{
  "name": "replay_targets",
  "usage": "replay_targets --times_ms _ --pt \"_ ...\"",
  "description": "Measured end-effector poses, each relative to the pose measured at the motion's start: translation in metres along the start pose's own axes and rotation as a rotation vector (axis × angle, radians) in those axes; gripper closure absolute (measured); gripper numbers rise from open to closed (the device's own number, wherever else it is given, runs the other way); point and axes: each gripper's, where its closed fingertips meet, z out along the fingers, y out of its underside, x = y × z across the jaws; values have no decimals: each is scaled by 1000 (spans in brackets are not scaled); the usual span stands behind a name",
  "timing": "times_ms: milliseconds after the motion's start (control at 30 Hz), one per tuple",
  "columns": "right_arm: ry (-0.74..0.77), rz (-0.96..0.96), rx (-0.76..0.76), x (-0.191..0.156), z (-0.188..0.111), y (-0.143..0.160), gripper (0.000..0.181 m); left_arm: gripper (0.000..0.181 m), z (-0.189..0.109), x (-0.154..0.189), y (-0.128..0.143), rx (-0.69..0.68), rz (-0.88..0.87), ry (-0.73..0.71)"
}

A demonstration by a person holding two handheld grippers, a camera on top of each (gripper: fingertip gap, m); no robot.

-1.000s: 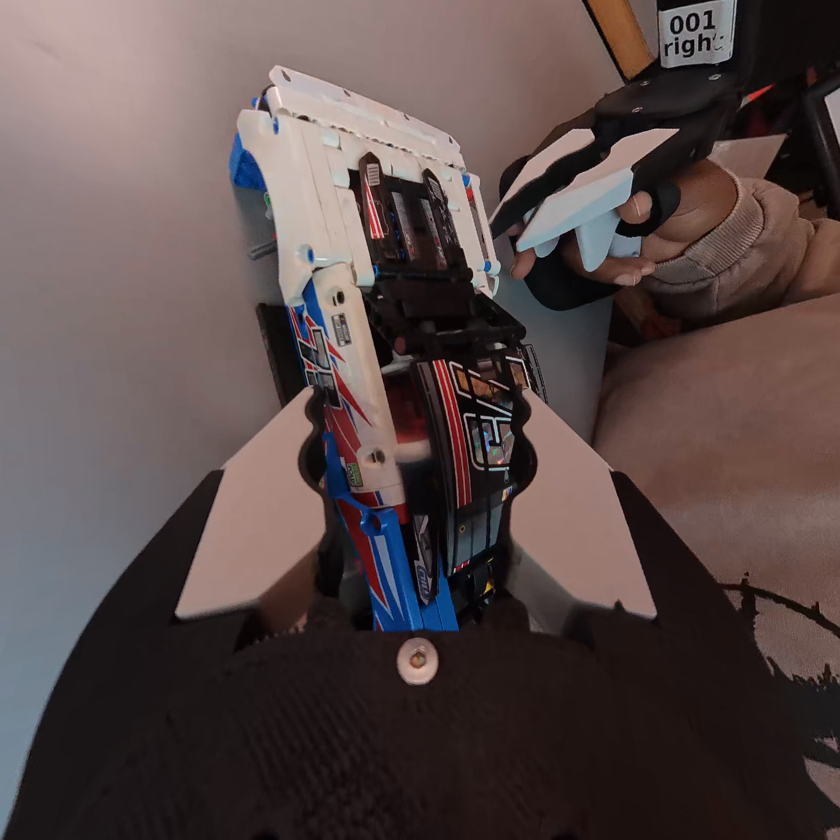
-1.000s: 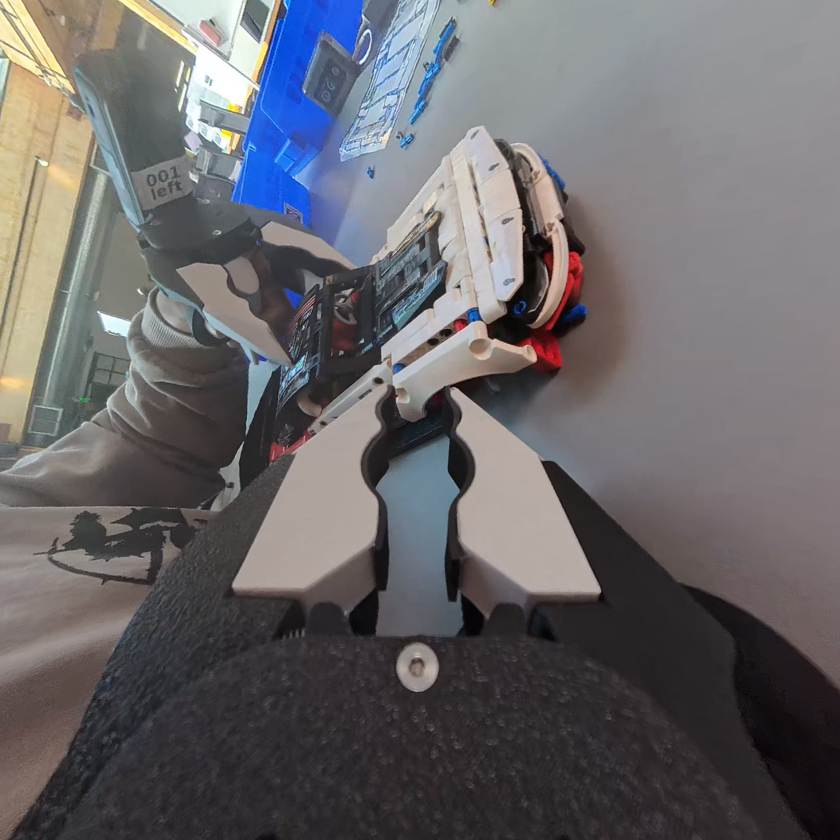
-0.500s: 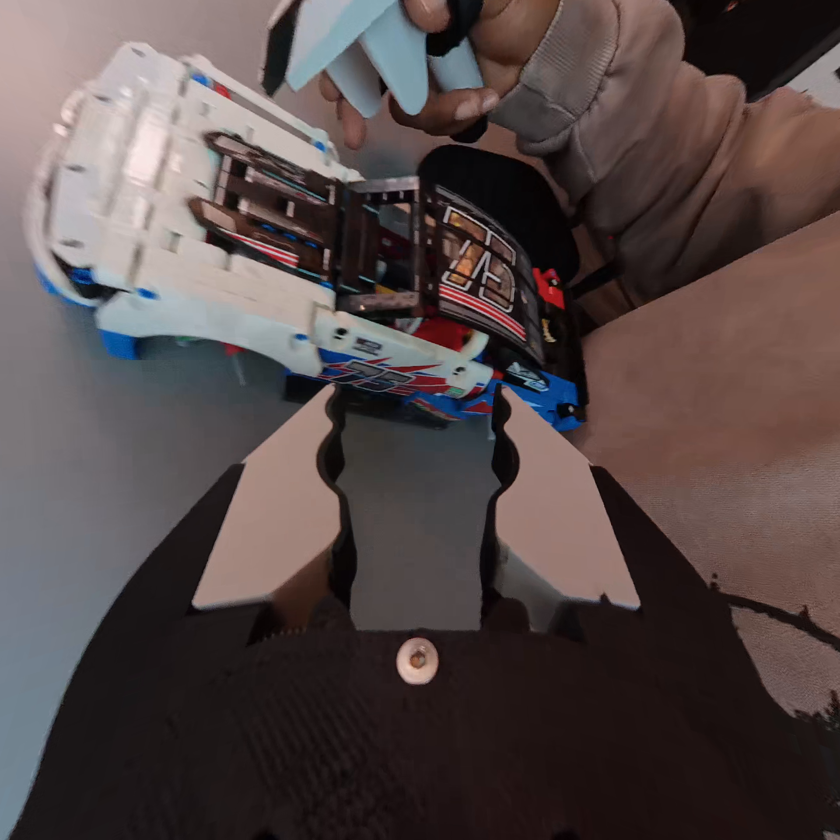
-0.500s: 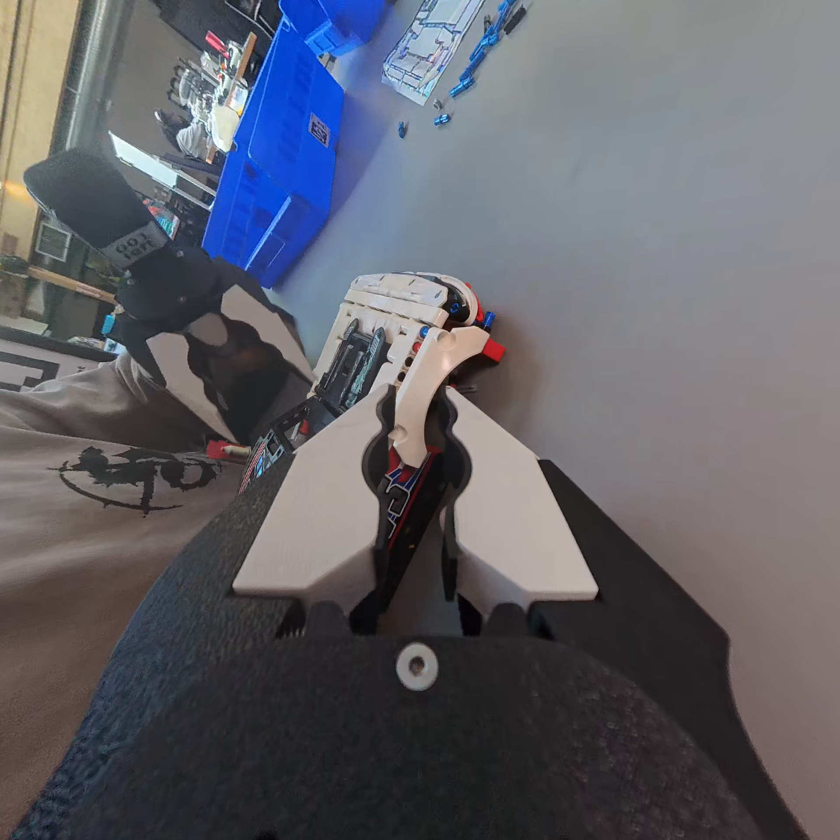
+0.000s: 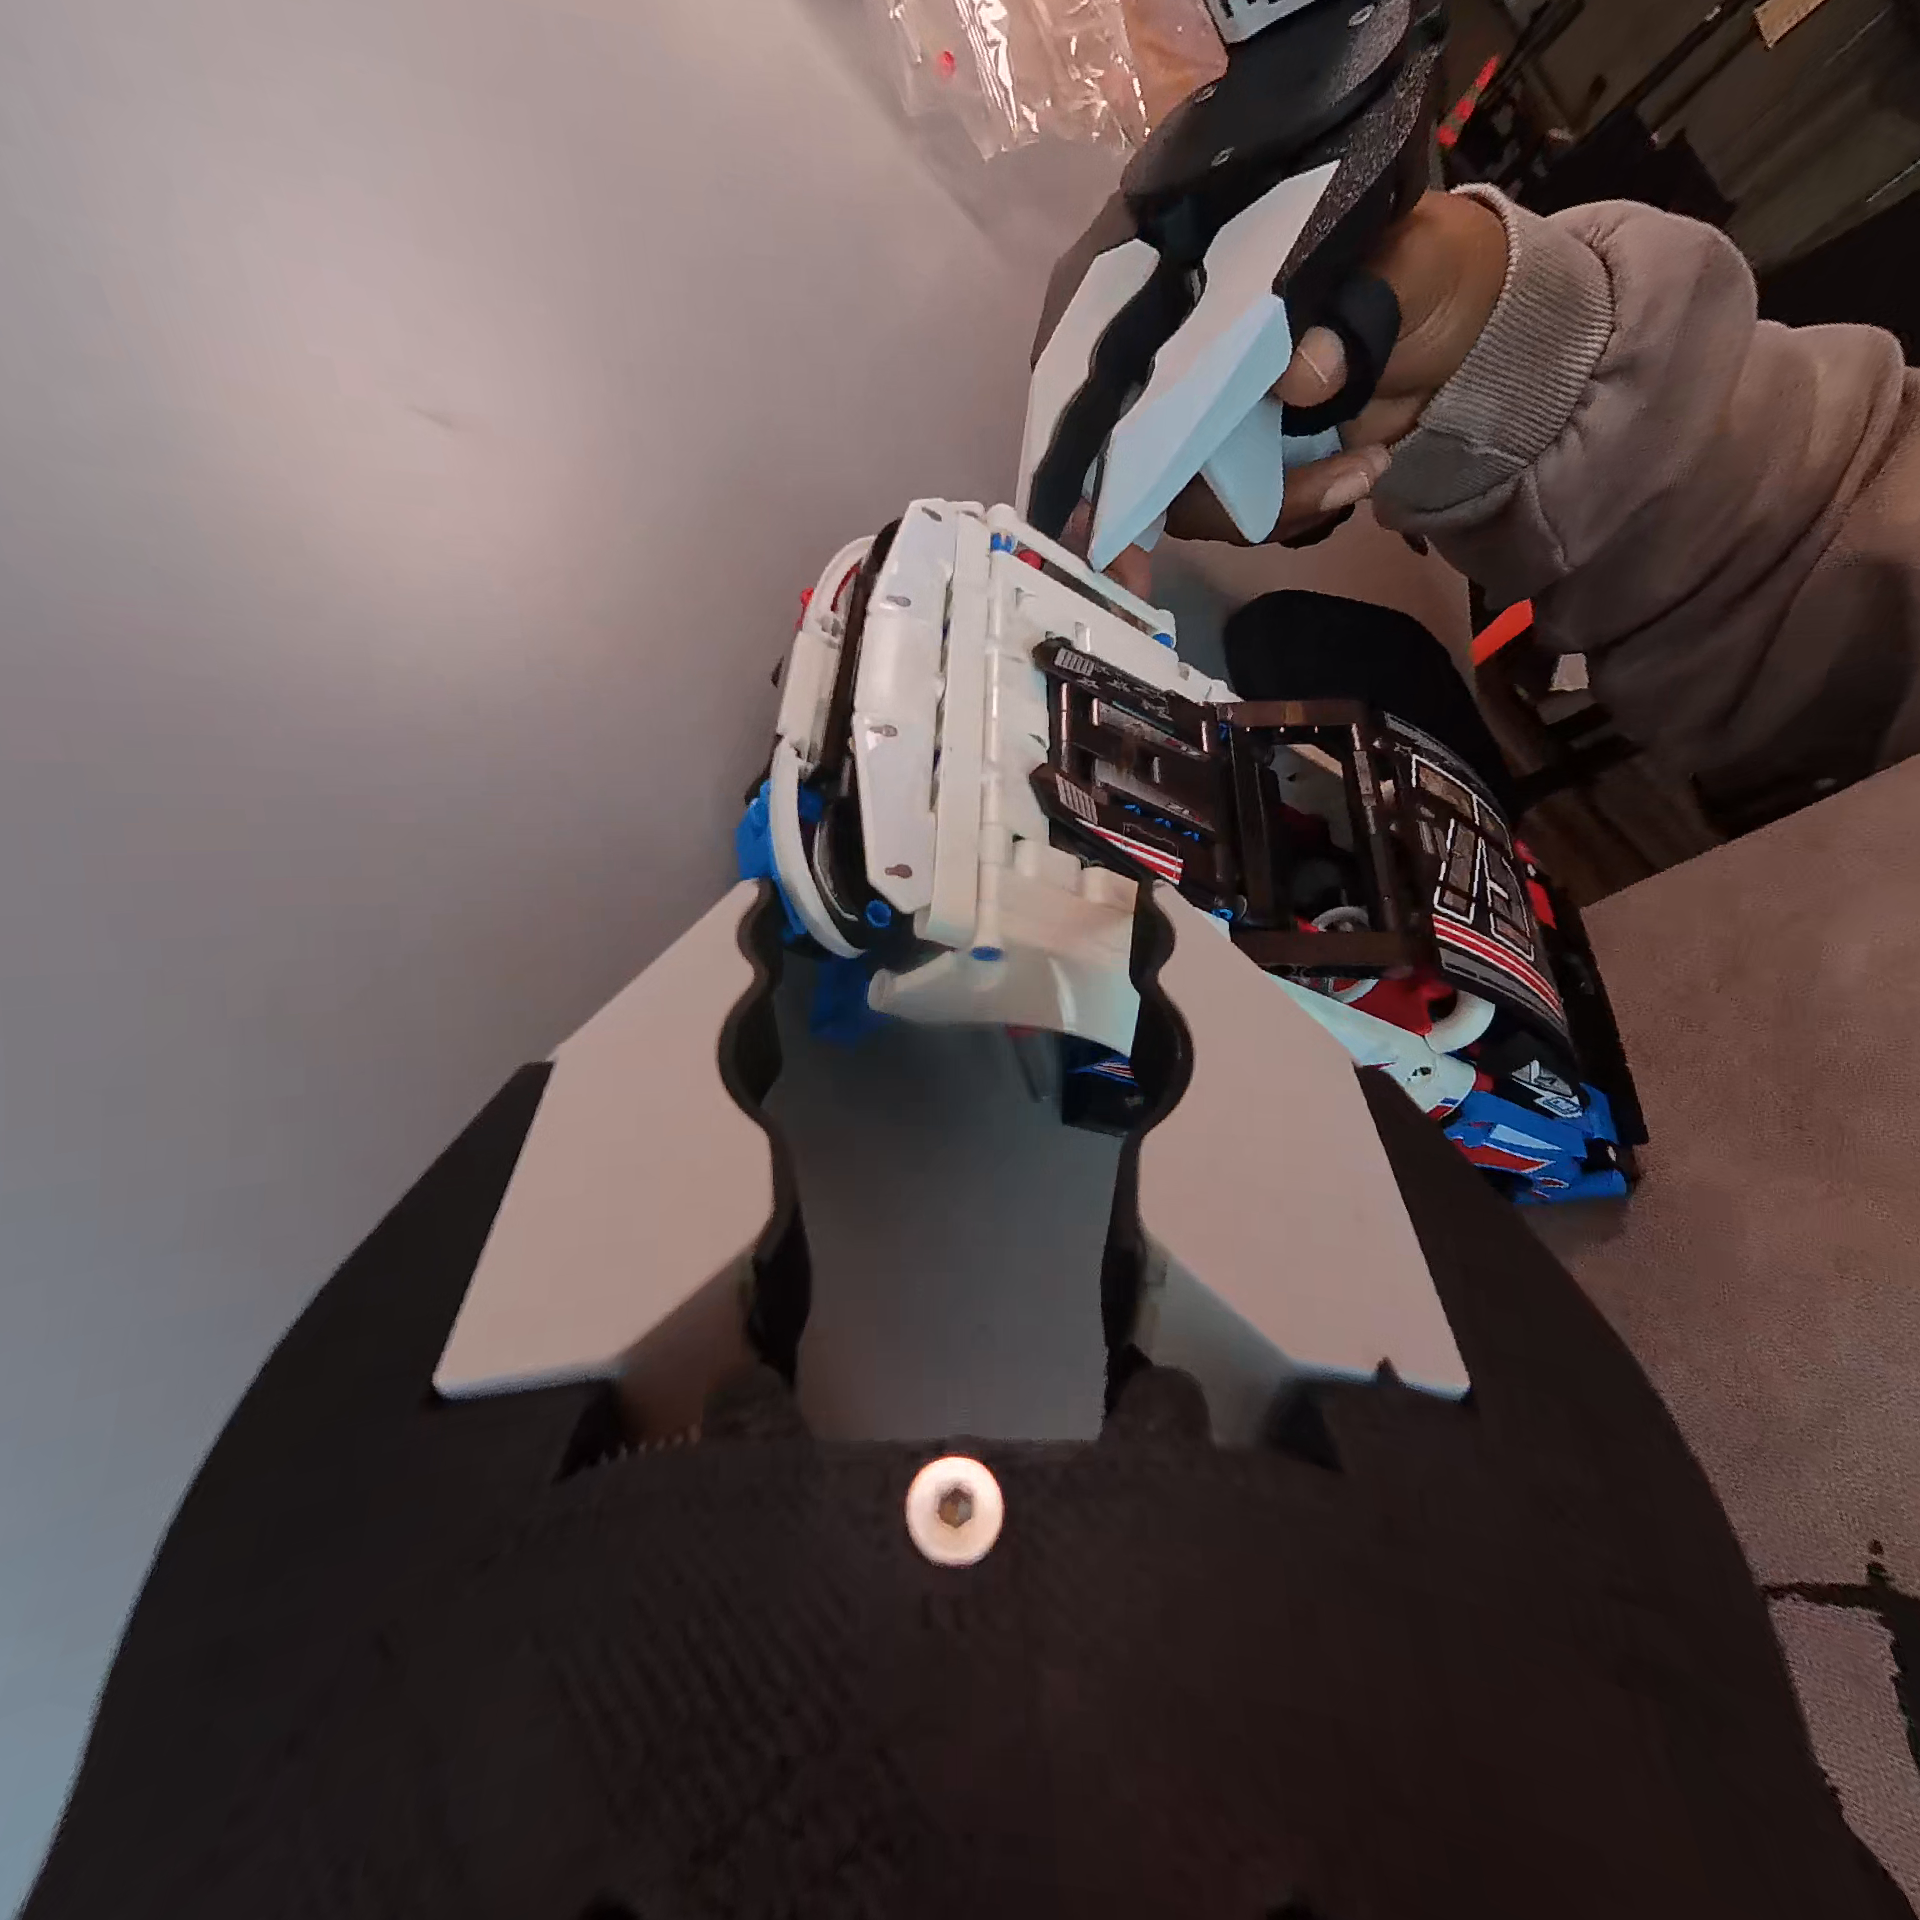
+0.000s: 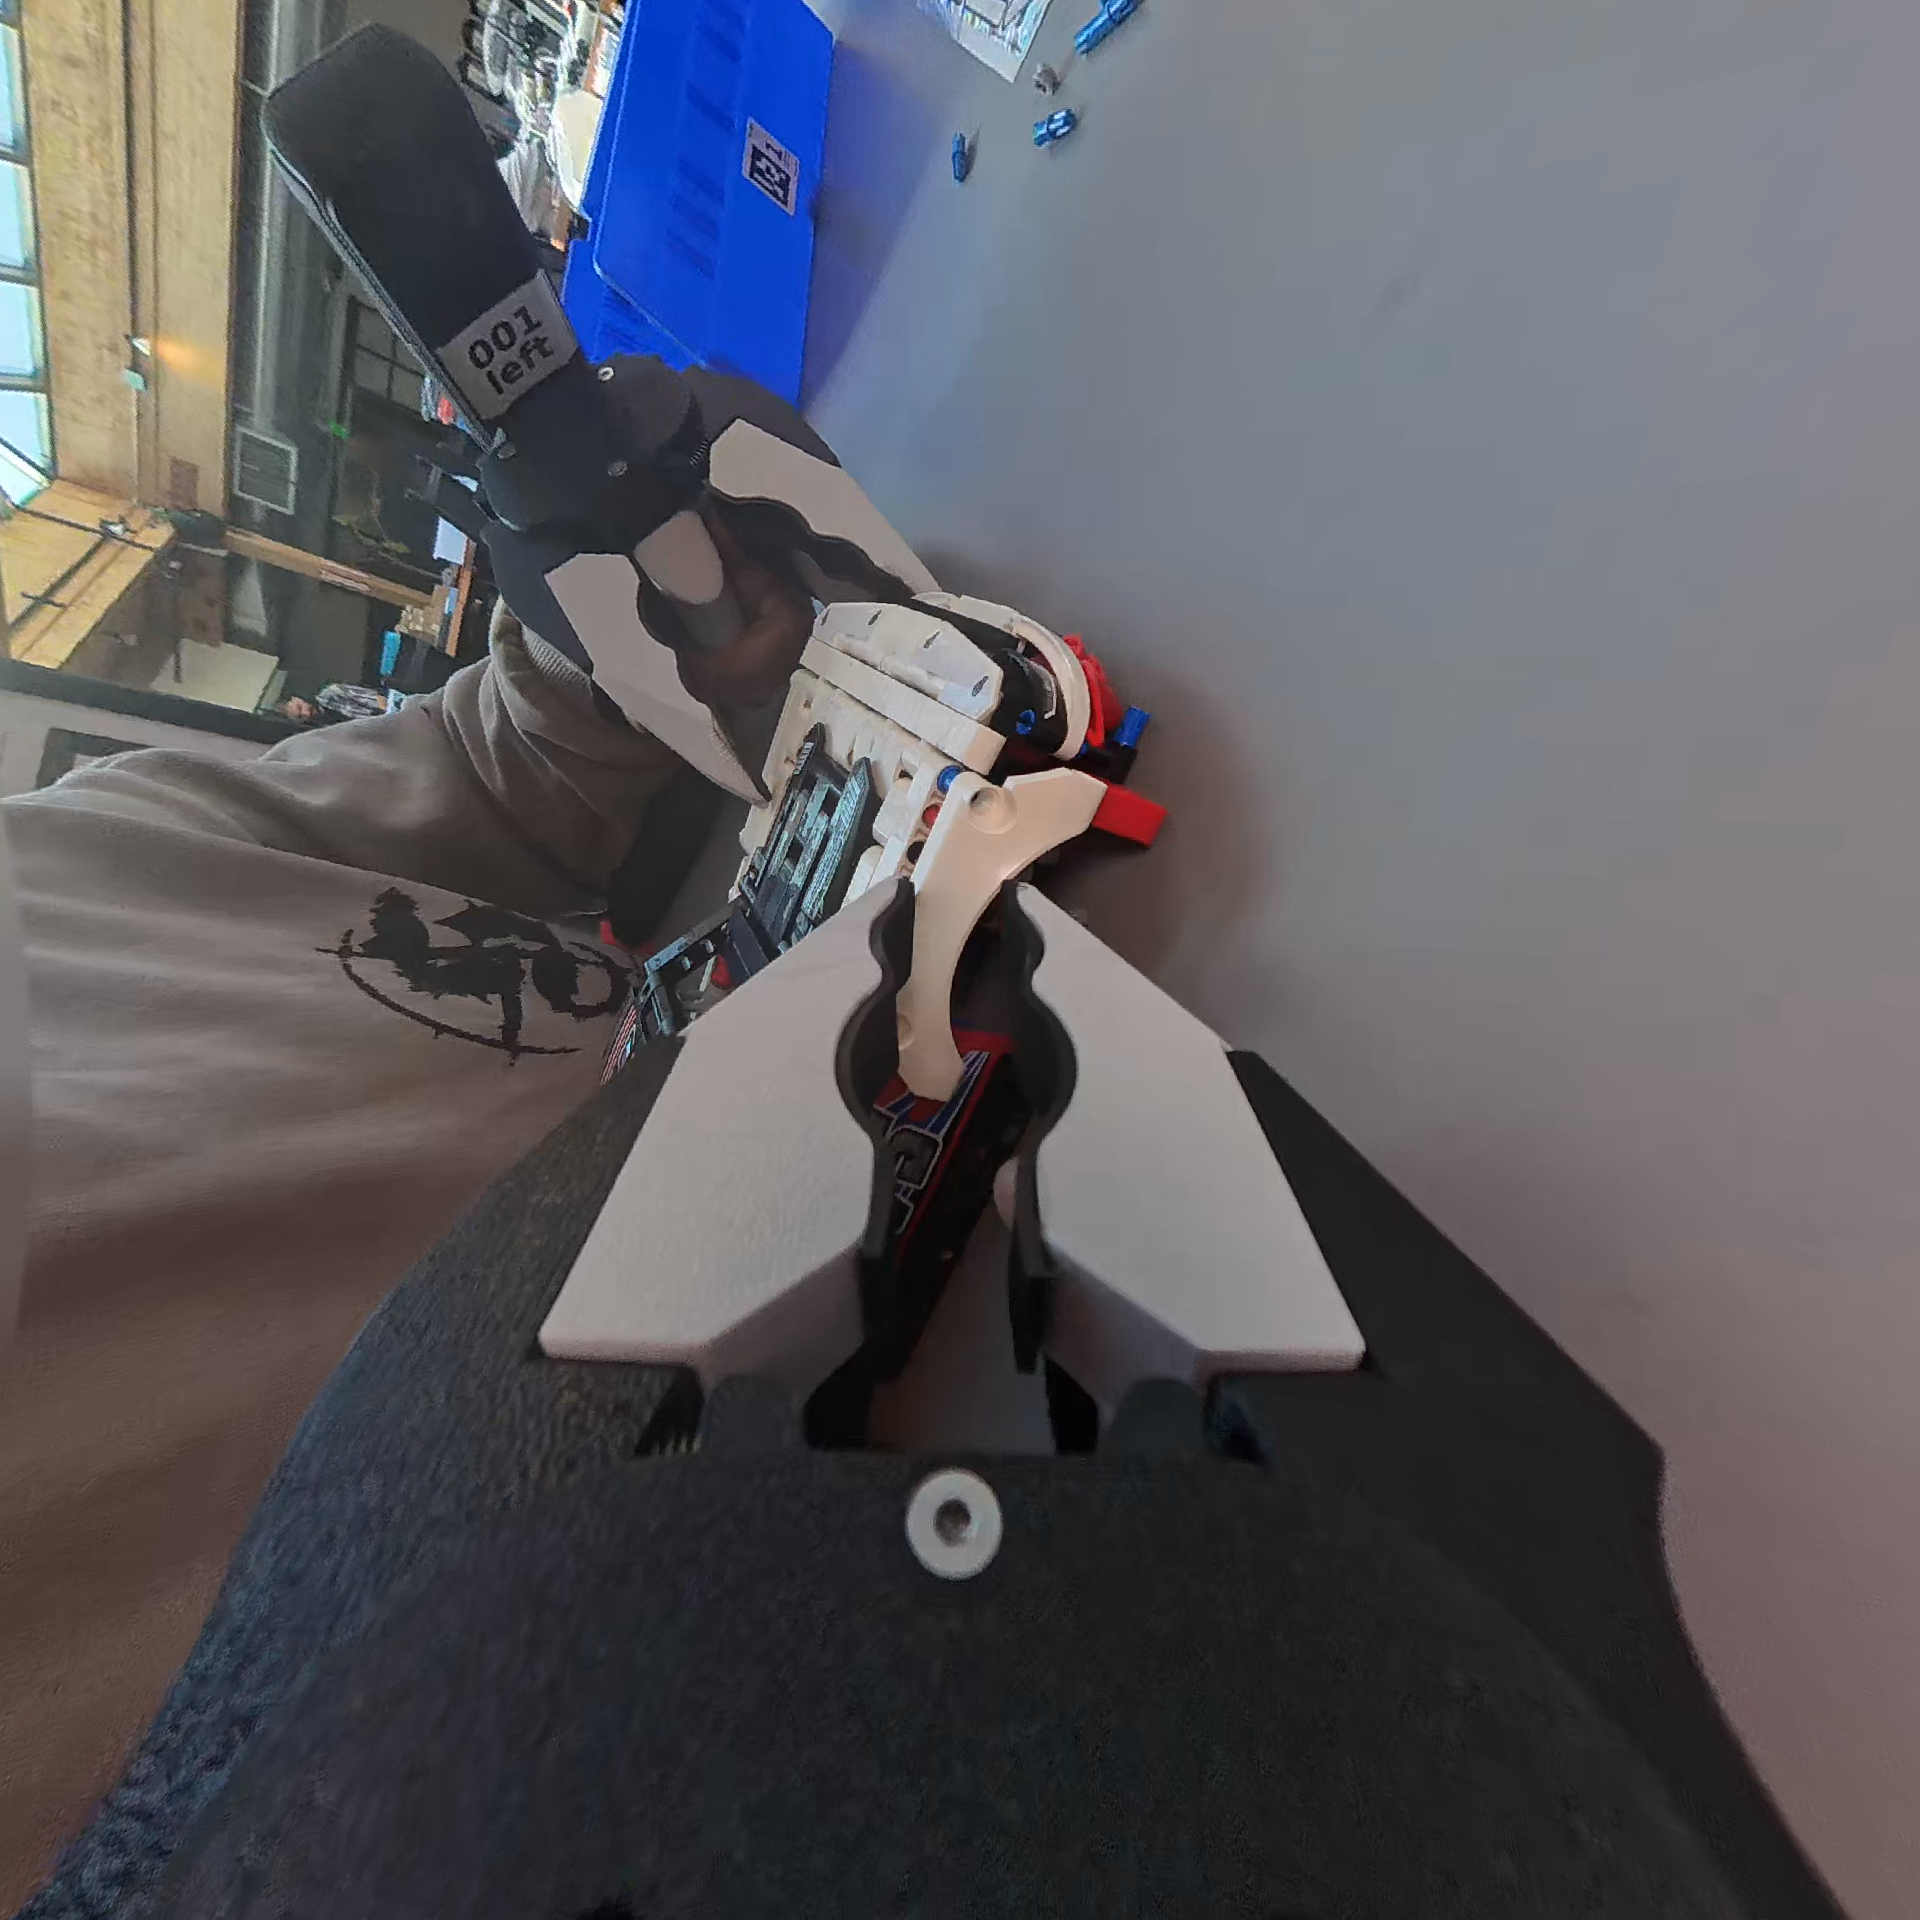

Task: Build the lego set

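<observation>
The lego car (image 5: 966, 790), white at the front, with a black roof and blue and red sides, lies on the grey table (image 5: 416, 520) at its near edge. My left gripper (image 5: 951, 914) is open, with the car's near front corner between its tips. My right gripper (image 6: 956, 914) is shut on the white wheel arch panel (image 6: 997, 862) on the car's side (image 6: 894, 727). In the left wrist view the right gripper (image 5: 1075, 535) comes down onto the car's far side. In the right wrist view the left gripper (image 6: 847, 688) stands open at the car's nose.
A blue bin (image 6: 707, 208) stands at the table's far side, with a paper sheet (image 6: 997, 42) and small blue pins (image 6: 1055, 130) near it. Clear plastic bags (image 5: 1018, 73) lie beyond the car. The person's beige sleeve (image 5: 1621, 436) and lap are close to the table's edge. About 9 cm separates my left fingertips from my right.
My left gripper let go of the car's body, opened and moved to its front corner. My right gripper closed on the white wheel arch panel. The car turned on the table.
</observation>
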Motion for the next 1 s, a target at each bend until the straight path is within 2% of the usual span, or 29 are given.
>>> replay_targets --times_ms 433,567,767,900,1000 --pt "-105 47 -32 0 -1 3 173 120 5 0 -3 41 46 -39" --pt "-101 30 -12 1 -3 0 173 117 0 -2 -3 16 55 -3" --pt "-117 -6 -13 -1 -7 -3 175 124 -25 -3 -3 11 235 89" --pt "-126 -17 -39 -1 -4 -3 175 123 -17 -7 3 -72 378 137" --pt "-130 -16 -65 0 -3 -3 175 121 -11 -4 -2 -101 398 190"
